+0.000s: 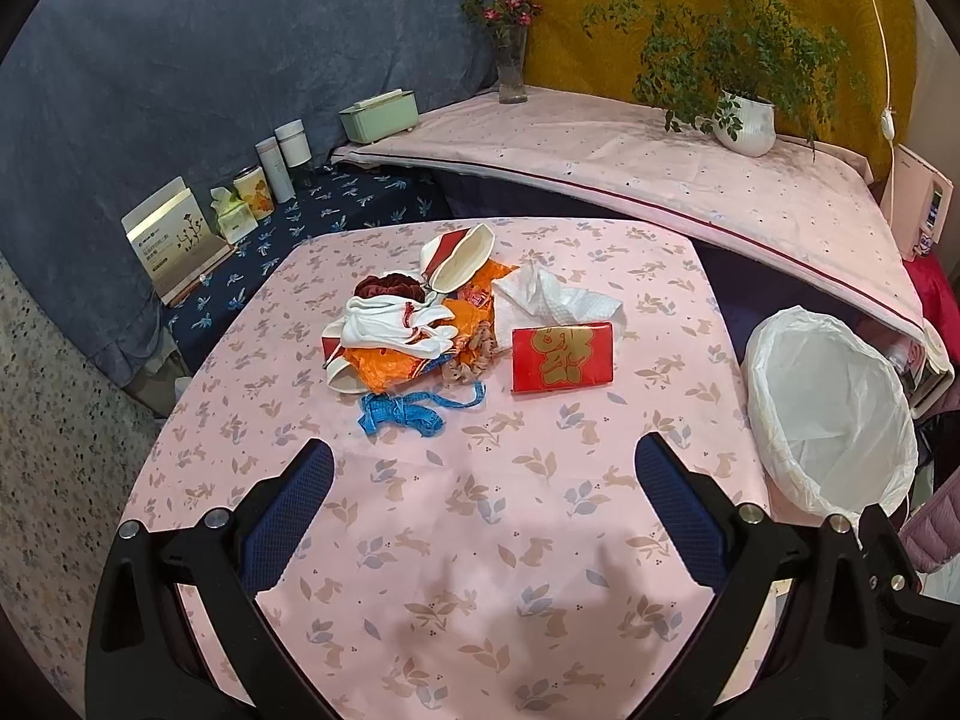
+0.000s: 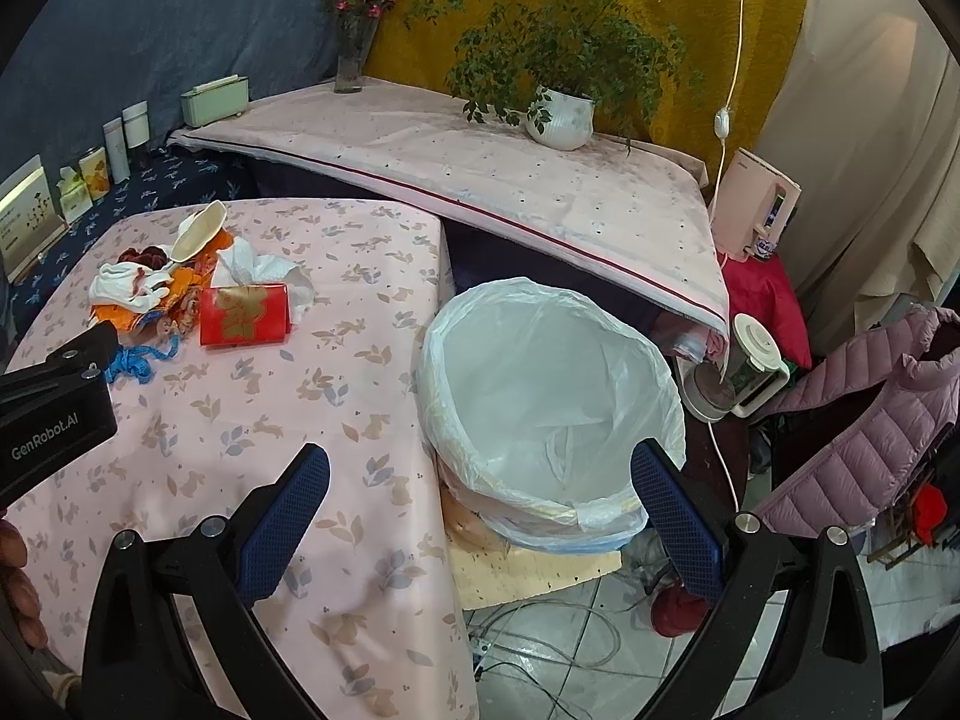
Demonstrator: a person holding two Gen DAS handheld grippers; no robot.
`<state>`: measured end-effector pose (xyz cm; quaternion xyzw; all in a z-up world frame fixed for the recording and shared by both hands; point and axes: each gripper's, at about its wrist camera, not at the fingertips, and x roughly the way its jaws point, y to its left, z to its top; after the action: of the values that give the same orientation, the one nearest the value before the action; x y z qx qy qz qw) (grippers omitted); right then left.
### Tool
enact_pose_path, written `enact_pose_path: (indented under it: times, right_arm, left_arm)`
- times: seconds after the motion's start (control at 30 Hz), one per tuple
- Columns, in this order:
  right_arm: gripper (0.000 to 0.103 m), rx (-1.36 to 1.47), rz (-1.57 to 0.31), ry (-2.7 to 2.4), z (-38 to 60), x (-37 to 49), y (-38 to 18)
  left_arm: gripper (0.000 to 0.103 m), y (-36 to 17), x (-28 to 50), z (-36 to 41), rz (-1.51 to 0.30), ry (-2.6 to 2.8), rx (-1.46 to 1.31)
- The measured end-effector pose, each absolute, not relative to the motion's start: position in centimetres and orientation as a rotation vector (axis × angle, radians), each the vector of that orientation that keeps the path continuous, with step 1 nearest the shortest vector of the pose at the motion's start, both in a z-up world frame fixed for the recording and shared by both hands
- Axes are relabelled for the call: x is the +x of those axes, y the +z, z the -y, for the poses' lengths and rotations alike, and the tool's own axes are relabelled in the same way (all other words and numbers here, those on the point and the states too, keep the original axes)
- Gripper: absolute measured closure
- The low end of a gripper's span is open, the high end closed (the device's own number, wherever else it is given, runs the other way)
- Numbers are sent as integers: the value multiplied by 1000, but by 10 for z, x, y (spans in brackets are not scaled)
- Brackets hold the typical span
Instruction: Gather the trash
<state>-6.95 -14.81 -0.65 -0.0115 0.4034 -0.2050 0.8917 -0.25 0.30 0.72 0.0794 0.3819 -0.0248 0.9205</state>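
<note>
Both the left hand-held gripper (image 1: 483, 474) and the right hand-held gripper (image 2: 480, 474) hang wide open, holding nothing. The trash pile (image 1: 414, 318) lies on the worktop (image 1: 480, 570), with the red packet (image 1: 562, 357) just beside it. The lined bin (image 2: 540, 396) stands beside the worktop's edge.

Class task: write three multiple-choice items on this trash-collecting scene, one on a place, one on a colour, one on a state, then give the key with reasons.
1. Where is the bin lined with a white plastic bag?
A on the pink rabbit-print tablecloth
B beside the table, on its right
C on the shelf

2. What colour is the tangled string?
A blue
B green
C black

3. How is the left claw?
A shut on the red packet with gold print
B open, empty
C shut on tissue

Key: B, the bin stands off the table's right edge; A, string is blue; B, fingers apart, nothing between.
</note>
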Motion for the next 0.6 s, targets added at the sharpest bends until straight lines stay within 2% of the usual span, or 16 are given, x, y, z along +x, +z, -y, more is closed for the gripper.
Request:
enact_pose_path:
  times: [0.6]
  right_arm:
    - [7,-27,-838,-435,146,-69,-5]
  left_arm:
    - [7,6,-2,-3,-779,-44,164]
